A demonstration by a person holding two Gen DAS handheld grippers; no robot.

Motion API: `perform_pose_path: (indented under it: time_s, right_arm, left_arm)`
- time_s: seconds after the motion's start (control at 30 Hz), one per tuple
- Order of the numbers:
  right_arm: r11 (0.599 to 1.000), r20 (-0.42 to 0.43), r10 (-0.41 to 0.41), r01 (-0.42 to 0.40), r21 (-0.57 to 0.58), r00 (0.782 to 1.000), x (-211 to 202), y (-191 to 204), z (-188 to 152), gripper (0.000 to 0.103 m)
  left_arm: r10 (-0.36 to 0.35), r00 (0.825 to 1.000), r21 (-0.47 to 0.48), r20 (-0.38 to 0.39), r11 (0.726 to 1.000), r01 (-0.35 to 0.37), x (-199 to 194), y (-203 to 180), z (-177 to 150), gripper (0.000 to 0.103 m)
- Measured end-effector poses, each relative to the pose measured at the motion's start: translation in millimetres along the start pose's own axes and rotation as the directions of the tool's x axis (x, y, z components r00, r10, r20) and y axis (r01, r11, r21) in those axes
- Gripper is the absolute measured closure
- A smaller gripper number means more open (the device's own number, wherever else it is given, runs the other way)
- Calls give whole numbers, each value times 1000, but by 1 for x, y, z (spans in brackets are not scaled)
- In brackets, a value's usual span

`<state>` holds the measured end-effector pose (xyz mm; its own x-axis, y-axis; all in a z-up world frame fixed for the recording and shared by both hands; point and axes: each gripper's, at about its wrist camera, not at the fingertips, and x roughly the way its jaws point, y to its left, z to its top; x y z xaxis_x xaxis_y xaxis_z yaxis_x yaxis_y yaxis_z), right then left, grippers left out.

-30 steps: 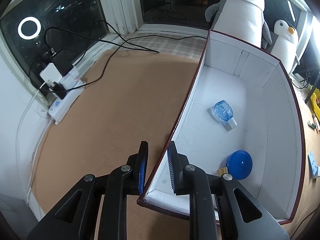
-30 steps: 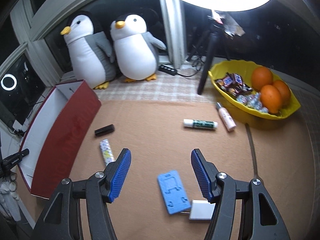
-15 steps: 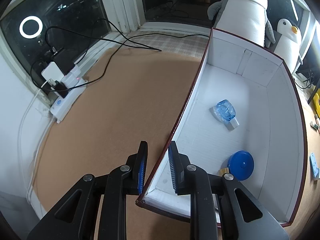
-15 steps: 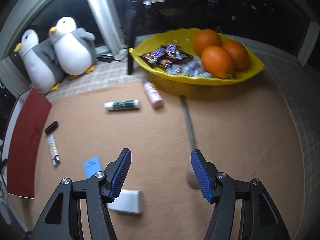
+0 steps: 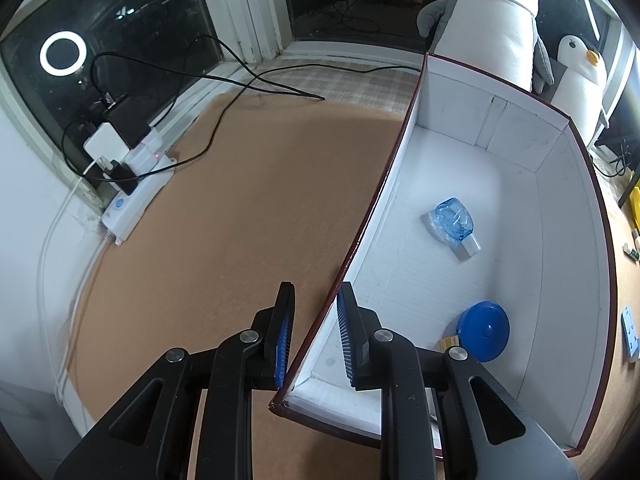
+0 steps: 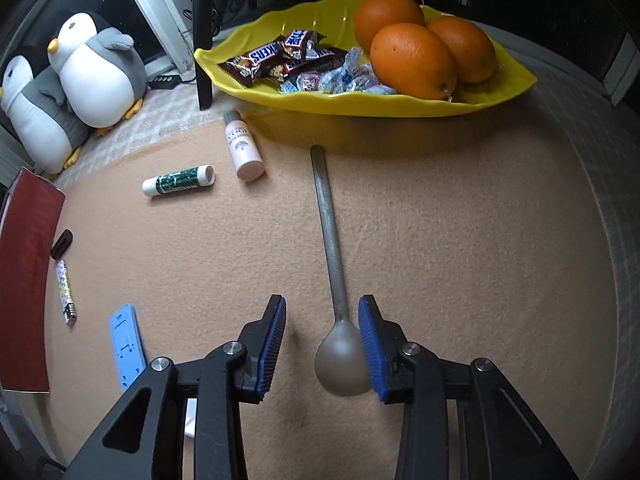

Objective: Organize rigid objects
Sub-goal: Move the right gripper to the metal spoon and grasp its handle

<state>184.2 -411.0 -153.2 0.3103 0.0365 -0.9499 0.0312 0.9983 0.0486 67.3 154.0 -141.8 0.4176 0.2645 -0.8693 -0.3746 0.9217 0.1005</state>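
My left gripper (image 5: 316,292) is shut on the near left wall of the white, red-edged box (image 5: 560,208). Inside the box lie a clear blue bottle (image 5: 454,226), a blue round disc (image 5: 483,330) and a small wooden block (image 5: 450,342). My right gripper (image 6: 322,304) points down at the tan cloth and its jaws are closing. A grey metal spoon (image 6: 330,240) lies between them, its bowl close to the right pad and the left pad apart from it. A green tube (image 6: 178,180), a pink bottle (image 6: 243,148), a lighter (image 6: 66,298) and a blue holder (image 6: 127,346) lie on the cloth.
A yellow bowl (image 6: 360,104) with oranges and sweets stands beyond the spoon's handle. Two plush penguins (image 6: 96,72) sit at the back left. The box's red outer side (image 6: 28,280) is at the left, with a small black object (image 6: 62,243) beside it. A power strip (image 5: 136,200) with cables lies left of the box.
My right gripper moved right and lower, from the blue holder to over the spoon, and its jaws narrowed. The left gripper kept its hold on the box wall.
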Motion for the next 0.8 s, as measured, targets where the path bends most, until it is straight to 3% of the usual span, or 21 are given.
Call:
perform_pose_path:
  time_s: [0.27, 0.4, 0.8]
  right_arm:
    - [999, -39, -24, 23, -36, 999, 9, 3, 4, 81]
    - [999, -49, -26, 24, -49, 998, 10, 4, 4, 96]
    - [1000, -8, -20, 20, -22, 1000, 1, 3, -1, 96]
  left_arm:
    - [-1, 1000, 1, 0, 1000, 1, 0, 0, 0, 83]
    - [-2, 1000, 0, 1, 1000, 2, 0, 0, 0, 83]
    - [-8, 1000, -1, 4, 1000, 8, 0, 2, 0, 83]
